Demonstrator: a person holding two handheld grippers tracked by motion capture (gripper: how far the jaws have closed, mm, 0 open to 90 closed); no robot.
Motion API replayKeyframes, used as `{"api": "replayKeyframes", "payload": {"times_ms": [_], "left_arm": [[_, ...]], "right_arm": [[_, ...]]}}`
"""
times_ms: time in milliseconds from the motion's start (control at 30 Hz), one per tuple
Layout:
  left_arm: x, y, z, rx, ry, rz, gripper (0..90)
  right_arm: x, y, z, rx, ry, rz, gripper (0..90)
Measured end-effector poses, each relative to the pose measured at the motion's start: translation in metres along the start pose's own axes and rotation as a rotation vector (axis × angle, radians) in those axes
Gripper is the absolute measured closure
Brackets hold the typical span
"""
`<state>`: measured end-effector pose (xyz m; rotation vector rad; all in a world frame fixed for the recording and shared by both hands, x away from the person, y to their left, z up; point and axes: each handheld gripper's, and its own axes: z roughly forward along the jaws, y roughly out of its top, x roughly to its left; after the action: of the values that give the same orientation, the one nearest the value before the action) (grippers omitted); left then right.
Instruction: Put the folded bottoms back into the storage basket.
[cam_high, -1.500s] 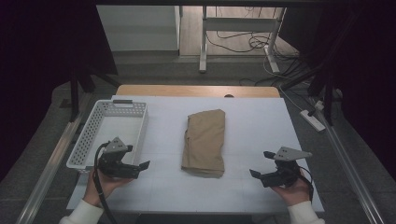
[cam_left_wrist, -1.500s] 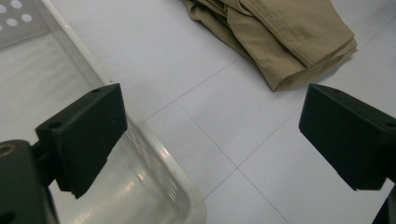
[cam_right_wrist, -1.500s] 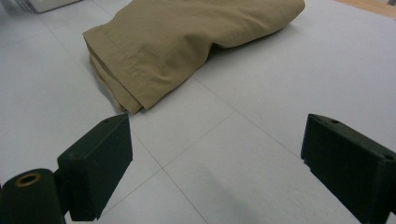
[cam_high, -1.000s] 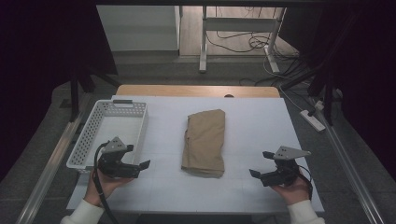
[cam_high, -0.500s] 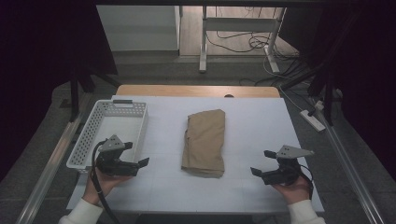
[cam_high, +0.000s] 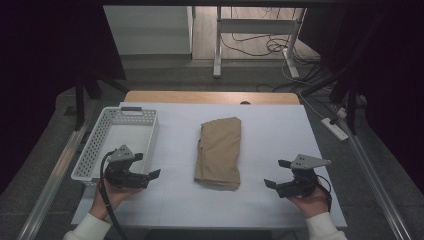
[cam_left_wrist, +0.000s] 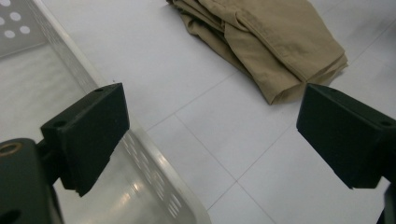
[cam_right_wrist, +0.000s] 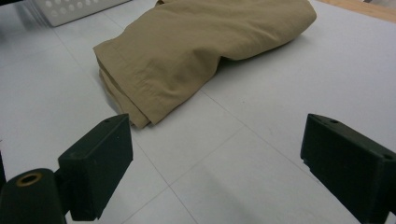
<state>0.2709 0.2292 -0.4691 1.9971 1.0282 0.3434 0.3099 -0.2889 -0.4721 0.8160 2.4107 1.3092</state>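
A folded tan cloth (cam_high: 219, 150) lies lengthwise in the middle of the white table (cam_high: 270, 125). My left gripper (cam_high: 146, 165) is held open at the front left, beside the near corner of a white basket (cam_high: 150, 131), with nothing between its jaws. In the left gripper view the gripper (cam_left_wrist: 215, 135) points past the basket's rim (cam_left_wrist: 154, 172) toward the cloth's near end (cam_left_wrist: 275, 42). At the front right my right gripper (cam_high: 276, 173) is open too. In the right gripper view the gripper (cam_right_wrist: 215, 163) faces the cloth (cam_right_wrist: 196, 46), a short way off.
The perforated basket stands at the table's left side and looks empty; one of its corners (cam_right_wrist: 70, 7) shows in the right gripper view. Bare white surface separates each gripper from the cloth. A wooden strip (cam_high: 210, 96) runs along the far edge, with cables on the floor (cam_high: 250, 47) beyond.
Both hands have edged very slightly forward. The cloth and basket have not moved, and both grippers stay open.
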Motion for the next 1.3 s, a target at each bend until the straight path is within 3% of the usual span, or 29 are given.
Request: {"api": "replayKeyframes", "payload": {"times_ms": [200, 600, 1300], "left_arm": [[-0.001, 0.001, 0.000, -0.002, -0.002, 0.008, 8.6], [-0.003, 0.003, 0.002, 0.006, -0.003, 0.017, 8.6], [-0.004, 0.003, 0.006, 0.018, -0.009, 0.023, 8.6]], "right_arm": [[0.007, 0.010, 0.011, 0.020, 0.027, -0.040, 9.1], [0.015, 0.018, 0.020, 0.019, 0.060, -0.048, 11.6], [0.037, 0.032, 0.053, 0.080, 0.106, -0.132, 11.6]]}}
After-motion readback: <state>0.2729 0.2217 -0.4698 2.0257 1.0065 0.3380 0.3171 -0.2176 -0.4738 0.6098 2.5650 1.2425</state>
